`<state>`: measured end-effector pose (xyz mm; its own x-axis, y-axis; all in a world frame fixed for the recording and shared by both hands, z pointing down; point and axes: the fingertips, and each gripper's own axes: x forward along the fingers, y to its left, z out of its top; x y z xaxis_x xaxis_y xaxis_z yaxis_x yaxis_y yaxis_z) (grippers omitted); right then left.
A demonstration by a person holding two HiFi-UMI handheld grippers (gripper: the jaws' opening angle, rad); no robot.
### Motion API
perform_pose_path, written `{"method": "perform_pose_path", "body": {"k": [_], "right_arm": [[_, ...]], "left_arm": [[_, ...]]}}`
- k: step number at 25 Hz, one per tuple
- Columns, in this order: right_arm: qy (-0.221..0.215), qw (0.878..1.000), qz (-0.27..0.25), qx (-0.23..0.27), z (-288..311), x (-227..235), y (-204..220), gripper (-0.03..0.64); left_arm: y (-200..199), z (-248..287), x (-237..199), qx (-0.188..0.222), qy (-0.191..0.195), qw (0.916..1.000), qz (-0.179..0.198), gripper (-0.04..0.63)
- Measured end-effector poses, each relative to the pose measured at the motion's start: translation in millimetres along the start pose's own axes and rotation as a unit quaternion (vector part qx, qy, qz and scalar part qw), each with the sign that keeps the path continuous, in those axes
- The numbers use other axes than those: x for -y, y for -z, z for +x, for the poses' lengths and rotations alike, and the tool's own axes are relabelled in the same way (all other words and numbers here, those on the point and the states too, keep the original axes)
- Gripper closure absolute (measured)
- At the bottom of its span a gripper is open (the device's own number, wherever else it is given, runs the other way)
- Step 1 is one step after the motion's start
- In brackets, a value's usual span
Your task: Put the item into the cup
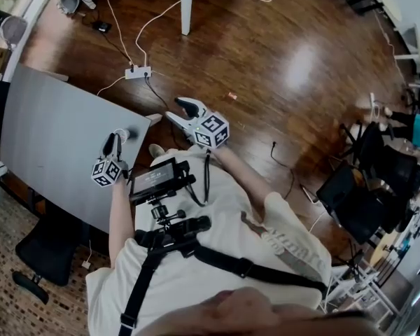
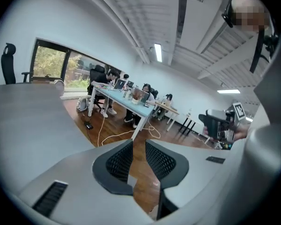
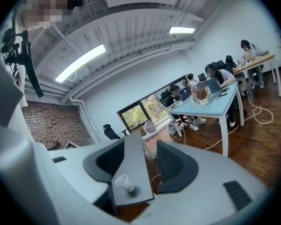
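Cup on the grey tabletop, both grippers empty

The right gripper view is the only one giving a proper look at the cup (image 3: pixel 125 183). It's a white paper one standing on its base near the end of the tabletop (image 3: pixel 133 158), and its long axis and open mouth lean up-left in that shot, since the whole scene is rolled. From the head view the cup (image 1: pixel 124 135) is just a pale blob beside the left gripper (image 1: pixel 112 142). The left gripper view misses it completely. That gripper's fingers (image 2: pixel 119 161) have a narrow gap with only floor showing through. The right gripper (image 1: pixel 176 108) hangs over the floor off the tabletop's corner, fingers (image 3: pixel 175 163) wide apart and holding nothing. A tiny pinkish thing on the floor (image 1: pixel 232 96) is too small to make out.
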<state>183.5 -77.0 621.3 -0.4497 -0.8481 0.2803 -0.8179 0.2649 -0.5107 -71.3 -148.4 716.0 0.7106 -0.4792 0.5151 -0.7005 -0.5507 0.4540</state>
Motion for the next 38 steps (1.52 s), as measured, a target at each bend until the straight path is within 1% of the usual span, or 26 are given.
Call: {"method": "perform_pose_path", "body": {"k": [5, 8, 10, 13, 14, 15, 16, 18, 20, 21, 23, 25, 28, 30, 31, 33, 34, 38], "right_arm": [[-0.02, 1.0, -0.009, -0.005, -47.1, 27.5, -13.8, 0.387], [-0.036, 0.999, -0.017, -0.014, -58.8, 43.2, -8.3, 0.387], [-0.039, 0.998, -0.025, -0.029, -56.1, 52.9, -2.7, 0.387], [-0.042, 0.998, -0.026, -0.037, -44.6, 63.3, 3.8, 0.388], [-0.046, 0.998, -0.028, -0.04, -41.0, 62.0, 5.4, 0.387], [-0.051, 0.997, -0.031, -0.043, -36.7, 55.9, 7.3, 0.387], [-0.055, 0.997, -0.034, -0.046, -31.2, 43.7, 9.8, 0.387], [-0.068, 0.995, -0.043, -0.051, -15.6, 1.8, 15.9, 0.388], [-0.089, 0.993, -0.058, -0.054, 2.6, -40.0, 19.8, 0.387], [-0.1, 0.991, -0.066, -0.057, 9.7, -53.4, 20.7, 0.387], [-0.113, 0.989, -0.077, -0.062, 16.8, -65.0, 21.4, 0.387], [-0.117, 0.988, -0.078, -0.062, 16.7, -63.6, 21.5, 0.387], [-0.116, 0.989, -0.072, -0.058, 15.2, -57.2, 23.2, 0.387], [-0.116, 0.989, -0.068, -0.059, 15.6, -57.9, 25.6, 0.388], [-0.118, 0.989, -0.065, -0.059, 15.7, -60.1, 27.9, 0.387], [-0.123, 0.988, -0.063, -0.061, 15.7, -65.6, 33.8, 0.387], [-0.126, 0.988, -0.063, -0.065, 15.8, -67.7, 36.6, 0.387], [-0.12, 0.987, -0.061, -0.082, 14.0, -62.9, 41.4, 0.387]], "left_arm": [[0.0, 11.5, 58.0, 0.036, 0.006, 0.9981, -0.049, 0.505], [4.9, 9.2, 81.3, 0.07, 0.0, 0.9938, -0.086, 0.505], [8.7, 10.2, 85.8, 0.096, 0.012, 0.9875, -0.124, 0.505], [12.0, 6.0, 87.2, 0.135, 0.038, 0.9711, -0.193, 0.505], [10.9, -1.8, 89.5, 0.148, 0.044, 0.9659, -0.208, 0.505], [10.6, -14.0, 89.9, 0.158, 0.046, 0.9624, -0.216, 0.505], [12.0, -31.1, 86.5, 0.165, 0.045, 0.9608, -0.218, 0.505], [15.9, -76.4, 71.0, 0.176, 0.041, 0.9601, -0.213, 0.505], [17.6, -117.0, 55.0, 0.193, 0.036, 0.9578, -0.21, 0.505], [18.4, -129.7, 49.8, 0.202, 0.033, 0.9557, -0.212, 0.505], [20.2, -141.0, 46.6, 0.214, 0.032, 0.9506, -0.222, 0.506], [23.1, -142.6, 49.7, 0.219, 0.037, 0.9456, -0.237, 0.506], [24.2, -140.9, 53.3, 0.221, 0.047, 0.9421, -0.248, 0.509], [24.6, -140.7, 52.7, 0.217, 0.047, 0.9433, -0.247, 0.531], [25.3, -141.7, 52.3, 0.213, 0.047, 0.9452, -0.243, 0.545], [26.4, -144.0, 51.1, 0.2, 0.042, 0.9505, -0.234, 0.545], [26.7, -144.3, 50.5, 0.195, 0.039, 0.9524, -0.231, 0.566], [23.9, -137.9, 55.5, 0.193, 0.035, 0.9534, -0.229, 0.568]]}}
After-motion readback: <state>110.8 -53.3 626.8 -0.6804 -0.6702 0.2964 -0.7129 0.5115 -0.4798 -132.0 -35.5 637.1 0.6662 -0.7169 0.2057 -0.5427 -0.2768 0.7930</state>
